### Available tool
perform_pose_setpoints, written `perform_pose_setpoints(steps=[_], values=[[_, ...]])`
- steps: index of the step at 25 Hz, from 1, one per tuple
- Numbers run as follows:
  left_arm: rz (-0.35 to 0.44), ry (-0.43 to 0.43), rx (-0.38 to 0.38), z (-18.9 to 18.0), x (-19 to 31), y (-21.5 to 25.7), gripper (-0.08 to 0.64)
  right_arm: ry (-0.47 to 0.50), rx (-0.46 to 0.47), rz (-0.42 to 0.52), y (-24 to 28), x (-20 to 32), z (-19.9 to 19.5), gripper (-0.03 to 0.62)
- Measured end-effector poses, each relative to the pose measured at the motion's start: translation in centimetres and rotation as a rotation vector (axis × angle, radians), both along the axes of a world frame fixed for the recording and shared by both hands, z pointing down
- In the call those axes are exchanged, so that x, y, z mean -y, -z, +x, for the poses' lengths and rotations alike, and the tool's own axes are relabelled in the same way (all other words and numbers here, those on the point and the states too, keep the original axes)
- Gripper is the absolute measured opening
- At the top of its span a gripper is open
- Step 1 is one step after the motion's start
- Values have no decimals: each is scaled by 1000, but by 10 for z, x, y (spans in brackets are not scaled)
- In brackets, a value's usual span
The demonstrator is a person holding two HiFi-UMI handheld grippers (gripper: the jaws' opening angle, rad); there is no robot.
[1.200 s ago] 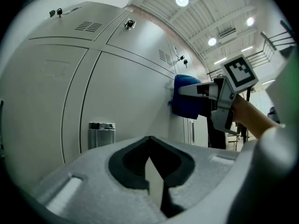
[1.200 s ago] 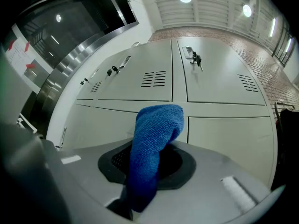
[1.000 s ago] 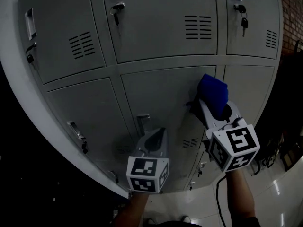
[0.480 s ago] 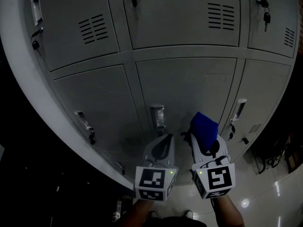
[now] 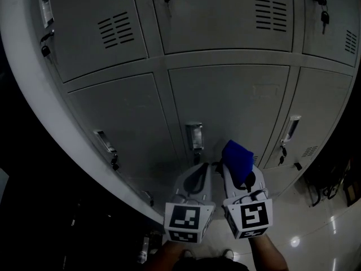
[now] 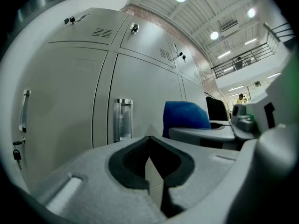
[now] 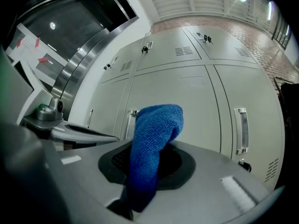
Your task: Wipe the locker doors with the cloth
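A blue cloth (image 5: pixel 237 158) sticks up out of my right gripper (image 5: pixel 236 174), which is shut on it low in front of the grey locker doors (image 5: pixel 231 106). In the right gripper view the cloth (image 7: pixel 152 143) folds over above the right gripper (image 7: pixel 149 148); whether it touches a door I cannot tell. My left gripper (image 5: pixel 198 168) sits close beside it on the left, shut with nothing held. It points at the recessed metal handle (image 5: pixel 194 135). The left gripper view shows the left gripper (image 6: pixel 149 141), the handle (image 6: pixel 122 119) and the cloth (image 6: pixel 184 118).
The lockers form a grid of doors with vent slots (image 5: pixel 115 30) and keys hanging in locks (image 5: pixel 324 16). Another handle (image 5: pixel 290 127) is on the door to the right. Glossy floor (image 5: pixel 316 230) and dark clutter (image 5: pixel 333 179) lie at the lower right.
My right gripper has carried the cloth down and left from higher on the middle door, ending beside the left gripper. Both grippers now sit lower in view.
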State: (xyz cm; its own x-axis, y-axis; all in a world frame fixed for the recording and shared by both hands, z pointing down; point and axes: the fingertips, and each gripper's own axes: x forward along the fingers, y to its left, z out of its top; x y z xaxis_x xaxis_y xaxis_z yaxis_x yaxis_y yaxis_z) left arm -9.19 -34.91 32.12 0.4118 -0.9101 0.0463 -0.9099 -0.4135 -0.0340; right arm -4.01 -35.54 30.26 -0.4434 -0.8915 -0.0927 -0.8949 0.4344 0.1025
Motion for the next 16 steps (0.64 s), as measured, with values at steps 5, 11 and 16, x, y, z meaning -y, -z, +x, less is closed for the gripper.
perform_pose_setpoints(steps=[5, 11, 16], values=[[-1, 7, 8, -5, 0, 1, 3, -1, 10, -5, -4, 2, -2, 86], [-5, 4, 11, -5, 1, -1, 3, 4, 6, -11, -6, 3, -5, 86], [-11, 0, 8, -5, 3, -4, 3, 1, 7, -15, -10, 6, -4, 86]])
